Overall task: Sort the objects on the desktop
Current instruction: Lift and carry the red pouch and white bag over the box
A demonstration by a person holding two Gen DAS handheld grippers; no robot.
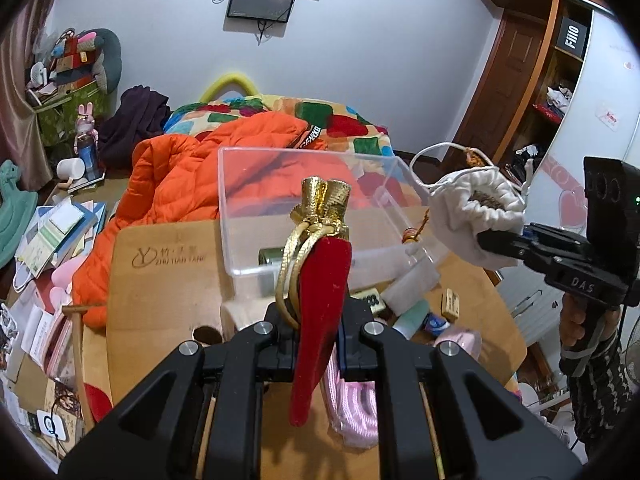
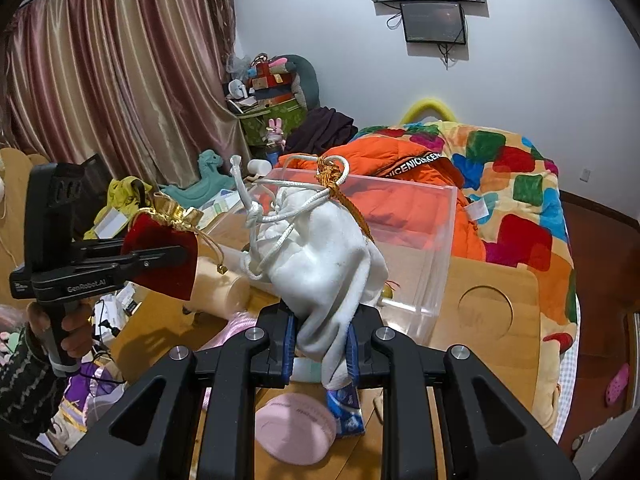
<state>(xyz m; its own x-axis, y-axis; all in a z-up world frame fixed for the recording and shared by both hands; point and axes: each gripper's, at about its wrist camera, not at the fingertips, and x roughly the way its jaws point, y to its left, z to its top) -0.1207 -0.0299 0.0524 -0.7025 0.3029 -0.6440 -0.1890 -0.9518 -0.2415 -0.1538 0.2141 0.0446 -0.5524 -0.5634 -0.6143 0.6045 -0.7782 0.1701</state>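
My left gripper is shut on a red velvet pouch with a gold top and gold cord, held above the wooden table. It also shows in the right wrist view. My right gripper is shut on a white drawstring pouch with white cord and an orange tassel. That pouch shows at the right of the left wrist view. A clear plastic box stands on the table just beyond both pouches and also shows in the right wrist view.
On the table lie mahjong tiles, a pink rope bundle, a pink round case, a blue packet and a cream cylinder. An orange jacket and a colourful blanket lie behind the box.
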